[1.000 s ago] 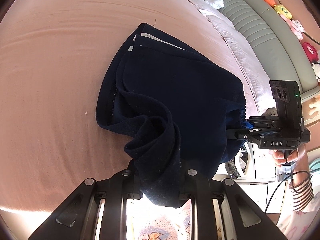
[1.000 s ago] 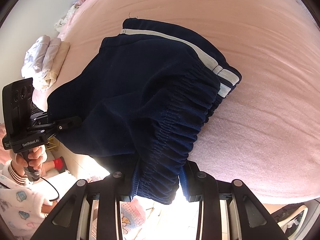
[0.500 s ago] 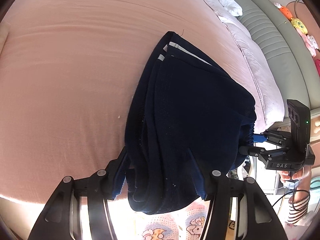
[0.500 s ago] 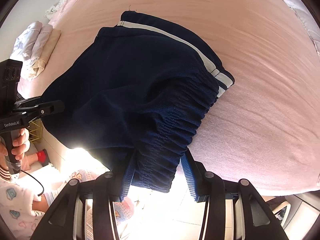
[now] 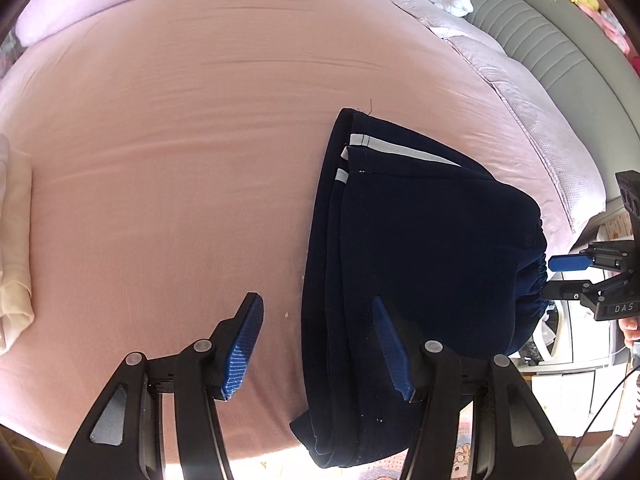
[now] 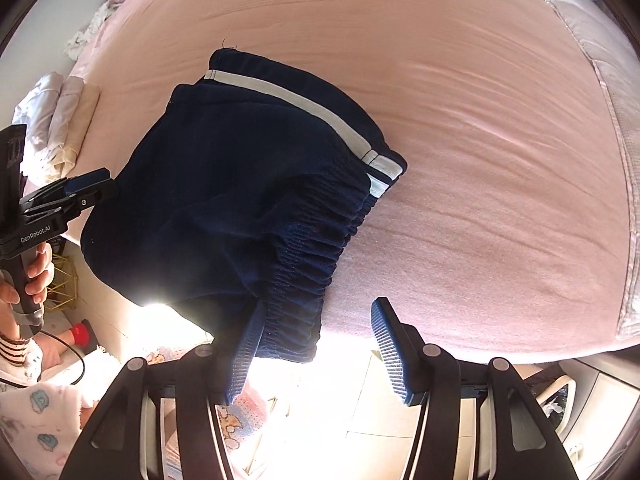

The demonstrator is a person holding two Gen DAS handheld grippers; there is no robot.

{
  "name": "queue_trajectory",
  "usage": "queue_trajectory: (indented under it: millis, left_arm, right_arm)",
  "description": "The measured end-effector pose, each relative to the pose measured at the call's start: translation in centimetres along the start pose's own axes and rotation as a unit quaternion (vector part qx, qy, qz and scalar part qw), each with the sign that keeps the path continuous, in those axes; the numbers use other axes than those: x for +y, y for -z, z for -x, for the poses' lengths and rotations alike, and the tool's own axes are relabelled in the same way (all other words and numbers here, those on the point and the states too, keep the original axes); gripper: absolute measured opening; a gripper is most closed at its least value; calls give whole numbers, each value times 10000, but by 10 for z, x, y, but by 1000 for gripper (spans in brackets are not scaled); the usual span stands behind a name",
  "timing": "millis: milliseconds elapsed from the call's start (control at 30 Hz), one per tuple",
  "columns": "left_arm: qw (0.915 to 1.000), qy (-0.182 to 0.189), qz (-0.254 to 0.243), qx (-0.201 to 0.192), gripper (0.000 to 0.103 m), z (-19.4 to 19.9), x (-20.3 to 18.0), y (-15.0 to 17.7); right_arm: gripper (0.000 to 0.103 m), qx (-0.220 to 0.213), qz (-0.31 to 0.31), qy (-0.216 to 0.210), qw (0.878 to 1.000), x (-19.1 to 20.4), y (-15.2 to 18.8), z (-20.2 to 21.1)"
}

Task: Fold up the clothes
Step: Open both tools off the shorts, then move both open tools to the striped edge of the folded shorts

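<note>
A pair of navy shorts (image 5: 420,248) lies folded on the pink bed (image 5: 168,152), with white side stripes (image 6: 304,108) and a gathered elastic waistband (image 6: 316,236). The long axis runs from the near bed edge, where the cloth hangs slightly over, away from both claws toward the hem with the loose thread at the far end.

The left claw (image 5: 320,344) stands wide, gripping nothing; its right finger sits over the shorts' near part and its left finger over bare sheet. The right claw (image 6: 316,344) is also spread wide, with the waistband corner lying between its fingers, against the left one, not clamped.

Left of the left claw, a stack of folded pale clothes (image 5: 12,240) rests at the bed's edge. Ahead and right lie a quilted pink blanket (image 5: 532,96) and a grey padded headboard (image 5: 560,40). Nothing lies between either claw and the shorts.
</note>
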State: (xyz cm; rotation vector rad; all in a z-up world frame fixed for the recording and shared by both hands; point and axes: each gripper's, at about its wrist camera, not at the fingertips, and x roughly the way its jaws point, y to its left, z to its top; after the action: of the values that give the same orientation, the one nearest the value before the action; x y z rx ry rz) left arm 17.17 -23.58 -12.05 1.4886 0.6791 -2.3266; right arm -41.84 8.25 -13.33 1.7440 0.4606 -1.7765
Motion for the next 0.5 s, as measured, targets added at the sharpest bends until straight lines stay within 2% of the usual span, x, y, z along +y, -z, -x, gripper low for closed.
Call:
queue_trajectory:
  millis: [100,300,400,500]
  left_arm:
    - [10000,43,-40,-32,54,-4,-10,-15]
    - [9990,414,149,58,54,-13,-23,-32]
    - [9995,291,20,94,54,-19,-27,-43]
    - [9997,108,-198,91,54,-22,-32,-49]
  right_arm:
    - [55,-6,-53,31,10000,-8,-13,3]
    - [55,-56,-176,122,9998,-21,-41,10]
    - [55,-104,-164,184,9996,-11,-49,6]
    - [55,-90,-159,210,9996,-16,-24,11]
